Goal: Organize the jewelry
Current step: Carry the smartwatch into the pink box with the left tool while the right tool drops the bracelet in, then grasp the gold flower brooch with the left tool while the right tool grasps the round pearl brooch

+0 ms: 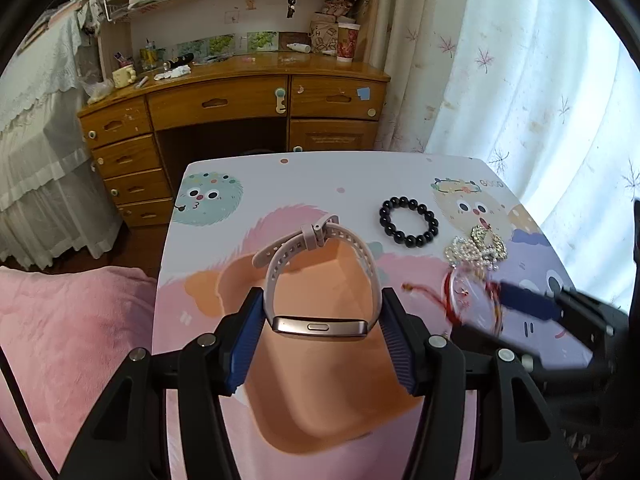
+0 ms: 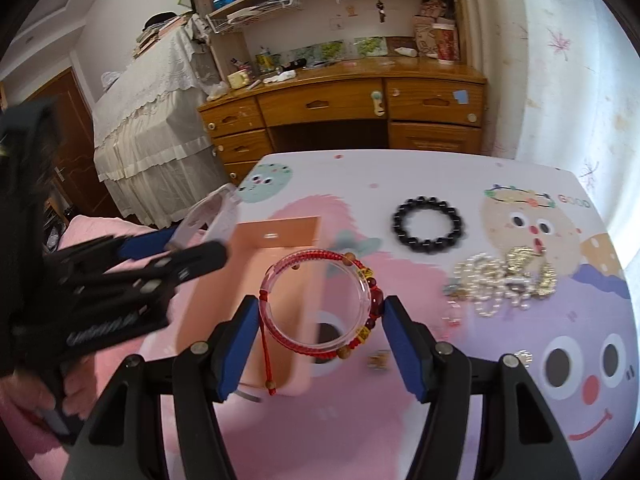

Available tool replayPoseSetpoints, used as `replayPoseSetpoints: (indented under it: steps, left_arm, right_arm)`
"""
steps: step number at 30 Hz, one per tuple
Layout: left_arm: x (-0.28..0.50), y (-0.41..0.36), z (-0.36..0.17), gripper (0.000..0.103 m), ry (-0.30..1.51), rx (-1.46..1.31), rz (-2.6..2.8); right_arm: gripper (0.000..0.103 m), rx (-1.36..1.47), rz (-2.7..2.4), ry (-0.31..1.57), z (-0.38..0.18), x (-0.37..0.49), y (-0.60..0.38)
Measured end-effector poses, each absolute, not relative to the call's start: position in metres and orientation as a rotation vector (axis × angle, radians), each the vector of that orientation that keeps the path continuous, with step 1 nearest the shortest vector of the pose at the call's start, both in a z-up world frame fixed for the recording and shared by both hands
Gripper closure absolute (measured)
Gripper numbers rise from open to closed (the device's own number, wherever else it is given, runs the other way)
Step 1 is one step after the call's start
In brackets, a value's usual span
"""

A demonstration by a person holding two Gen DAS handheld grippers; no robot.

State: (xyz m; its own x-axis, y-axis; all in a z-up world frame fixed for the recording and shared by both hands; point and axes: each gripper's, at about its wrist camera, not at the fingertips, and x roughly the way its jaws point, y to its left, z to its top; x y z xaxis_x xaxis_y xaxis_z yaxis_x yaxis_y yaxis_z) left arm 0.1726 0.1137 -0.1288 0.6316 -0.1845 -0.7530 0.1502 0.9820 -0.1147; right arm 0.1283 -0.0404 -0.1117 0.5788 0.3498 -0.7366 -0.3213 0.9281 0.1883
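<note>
Two grips are in play, one piece of jewelry each. Nearest in the left wrist view, the left gripper (image 1: 322, 320) has its ribbed blue fingers (image 1: 246, 340) pressed against the sides of a fitness band (image 1: 320, 276), a smooth metal-edged body on a pale perforated rubbery strap buckled into a loop. It hangs above an orange tray (image 1: 320, 400), a shallow, matte, square-cornered box, presumably the place where pieces are being gathered. In the right wrist view, the right gripper (image 2: 320, 328) clamps across the width of a clear bangle (image 2: 316, 308), a glossy rigid ring; a red braided cord bracelet (image 2: 320, 258) with wooden and dark red beads rides around it, its knotted tail dangling. Gripping each ring across its width keeps it level and ready to drop flat; this one hovers at the tray's right edge.

Farther out, on the cartoon-printed worktop (image 2: 560, 400), a heap of pearl and gold chains (image 2: 508, 280) lies tangled, bumpy and glittering. Just beyond it a black bead bracelet (image 2: 430, 222), round polished beads in a neat circle, rests flat, apparently awaiting its turn. Beyond stands a wooden desk (image 1: 240, 100).
</note>
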Motion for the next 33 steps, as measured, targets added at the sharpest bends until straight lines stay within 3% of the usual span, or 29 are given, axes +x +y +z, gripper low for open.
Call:
replayPoseSetpoints:
  steps: [12, 15, 17, 19, 33]
  left_arm:
    - [0.194, 0.139, -0.148, 0.046, 0.906, -0.088, -0.25]
    - [0.197, 0.14, -0.15, 0.042, 0.931, -0.095, -0.247]
    - [0.199, 0.141, -0.152, 0.026, 0.956, -0.105, -0.235]
    - [0.199, 0.142, -0.151, 0.021, 0.96, -0.112, -0.231]
    - [0.185, 0.108, -0.135, 0.021, 0.929, -0.073, -0.246]
  right_arm:
    - [0.039, -0.082, 0.415, 0.875, -0.128, 0.109, 0.016]
    - [0.039, -0.036, 0.394, 0.884, -0.13, 0.11, 0.017]
    - [0.036, -0.006, 0.361, 0.898, -0.132, 0.111, 0.016]
    - [0.035, -0.002, 0.351, 0.896, -0.131, 0.108, 0.014]
    - [0.034, 0.038, 0.319, 0.927, -0.131, 0.101, -0.029]
